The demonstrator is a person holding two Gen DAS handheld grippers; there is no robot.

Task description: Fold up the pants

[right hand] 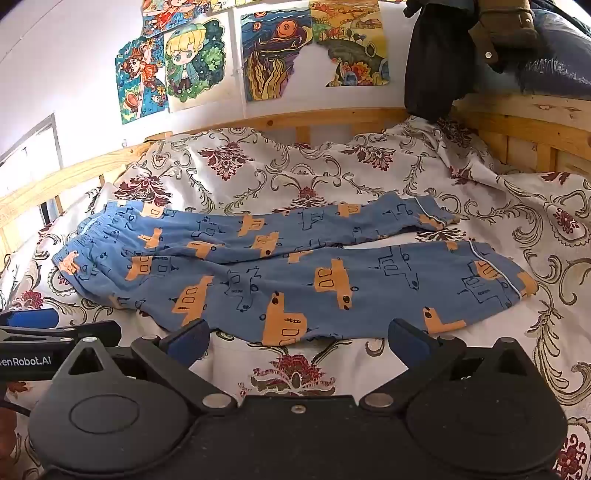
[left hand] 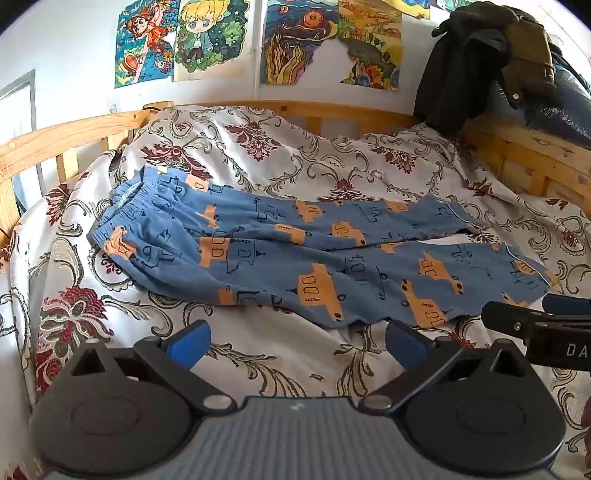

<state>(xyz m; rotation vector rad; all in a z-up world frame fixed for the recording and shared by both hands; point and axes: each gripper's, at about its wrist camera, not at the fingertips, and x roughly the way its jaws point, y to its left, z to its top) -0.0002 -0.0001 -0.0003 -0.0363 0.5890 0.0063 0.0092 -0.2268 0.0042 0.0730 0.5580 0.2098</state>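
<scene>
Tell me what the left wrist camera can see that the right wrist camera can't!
Only the left wrist view shows the right gripper poking in at its right edge, and its own left gripper, open. Only the right wrist view shows the left gripper's side with white lettering at its left edge, and a third cartoon drawing up top. Both share the blue pants lying flat and unfolded on the flowery bedspread, the wall drawings, the wooden bed rail and the dark clothes hanging on the right.
</scene>
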